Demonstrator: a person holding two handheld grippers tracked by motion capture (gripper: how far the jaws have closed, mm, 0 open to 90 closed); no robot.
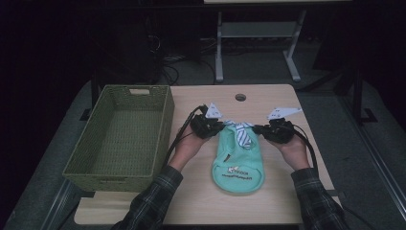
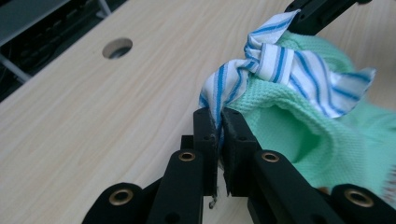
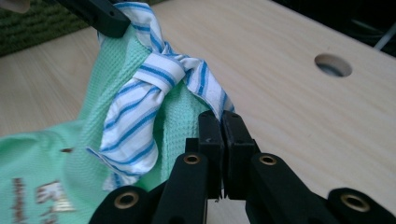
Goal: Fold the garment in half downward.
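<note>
two plaid sleeves (image 1: 158, 201) come in from the near edge of the table (image 1: 282, 201) in the high view, each hand holding a black gripper. between the hands lies a green bib (image 1: 239, 160), its rounded end with a small printed logo toward the person and its neck end farther away. at that neck end sits a blue-and-white striped tie (image 1: 243, 133), knotted in the middle.

the left gripper (image 2: 219, 119) has its jaws pressed together on one end of the striped tie, the fabric pinched between them and rising up to the knot. the right gripper (image 3: 221, 116) is likewise clamped tight on the other end of the tie, with the green cloth just behind it. each gripper view also shows the tip of the other gripper at the top edge, on the far side of the knot.

to the left, just beside the left hand, stands a green woven basket (image 1: 165, 120). beyond the grippers, near the far edge, the table has a round hole (image 1: 240, 97).
</note>
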